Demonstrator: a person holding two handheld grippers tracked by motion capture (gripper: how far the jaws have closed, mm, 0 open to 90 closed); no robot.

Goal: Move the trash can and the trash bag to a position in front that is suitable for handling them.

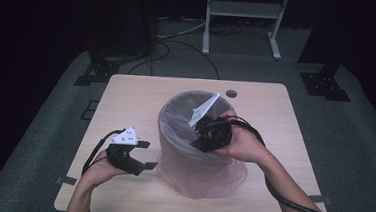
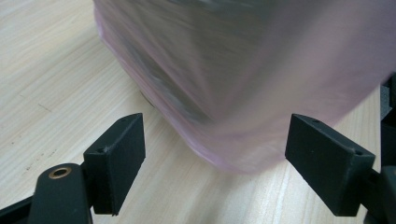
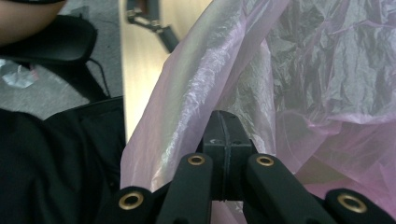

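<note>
Nearest me, my left gripper [image 1: 142, 155] sits low over the table [image 1: 126, 96], jaws spread wide and holding nothing, pointed at the foot of the bin [image 1: 193, 151]. In the left gripper view the pink bag [image 2: 243, 93] drapes down the bin's side to just above the wood, between my two open jaws but not touched by either.

A little farther out, my right gripper [image 3: 224, 135] is at the bin's rim on the side nearest me, jaws pressed together; in its own view the thin film rises right from the closed tips, so I judge it is pinching the bag's edge.

My worry is the film: it looks very thin, and a hard pull with the right could tear it or slide it out of the pinch. The bin is not steadied by anything, so tugging upward might tip or drag it, since my left isn't bracing it.
</note>
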